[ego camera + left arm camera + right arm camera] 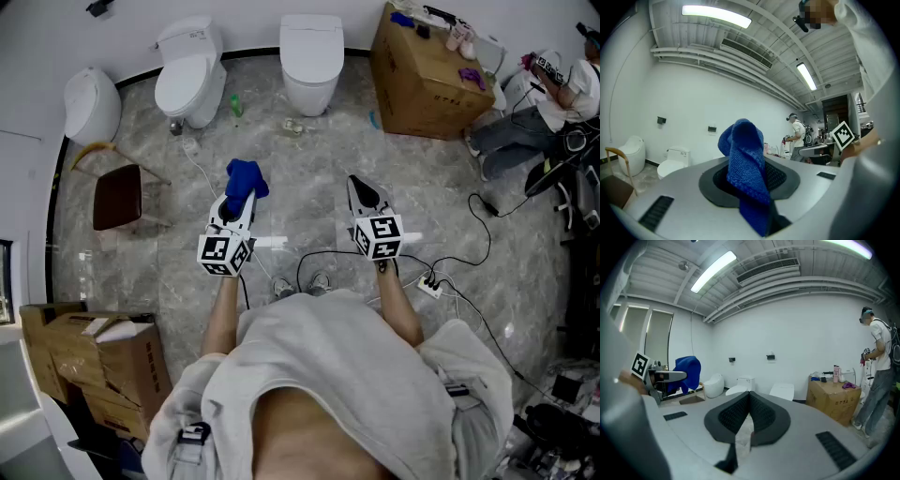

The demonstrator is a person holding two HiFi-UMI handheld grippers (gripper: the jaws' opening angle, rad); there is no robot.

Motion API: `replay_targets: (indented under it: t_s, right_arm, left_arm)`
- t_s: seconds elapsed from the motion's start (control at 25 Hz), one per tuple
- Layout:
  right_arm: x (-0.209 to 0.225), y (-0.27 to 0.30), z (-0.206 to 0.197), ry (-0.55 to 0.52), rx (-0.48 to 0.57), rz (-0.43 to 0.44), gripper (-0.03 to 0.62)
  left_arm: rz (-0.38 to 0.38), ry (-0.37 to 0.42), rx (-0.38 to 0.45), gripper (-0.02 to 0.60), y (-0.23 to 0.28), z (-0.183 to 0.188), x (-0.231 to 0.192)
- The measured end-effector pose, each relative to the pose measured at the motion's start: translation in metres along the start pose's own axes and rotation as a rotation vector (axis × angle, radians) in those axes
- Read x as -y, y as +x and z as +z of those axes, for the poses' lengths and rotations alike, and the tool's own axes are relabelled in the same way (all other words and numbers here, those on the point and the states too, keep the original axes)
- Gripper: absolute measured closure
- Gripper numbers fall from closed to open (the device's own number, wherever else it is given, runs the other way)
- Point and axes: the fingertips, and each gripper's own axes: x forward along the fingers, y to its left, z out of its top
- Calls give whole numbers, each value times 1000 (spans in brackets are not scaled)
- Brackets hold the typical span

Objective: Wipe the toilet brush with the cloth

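Blue cloth clamped in my left gripper, raised ready for wiping.
My right gripper, centre-right, is closed on nothing, free to fetch. Farther up, near the toilets, I can't surely pick out the toilet brush.

Grey marble floor here. Three white toilets along the wall, cardboard box right of them, brown chair left, power strip with cables.
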Motion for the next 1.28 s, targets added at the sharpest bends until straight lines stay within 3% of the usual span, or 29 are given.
replay_targets:
  t_s: [0.48,1.28]
  right_arm:
    - [9,6,-4,34,10,45,563]
    - [69,36,-24,36,-18,121,562]
  left_arm:
    - [12,1,1,463,12,0,6]
    - [19,-15,-43,463,87,-23,44]
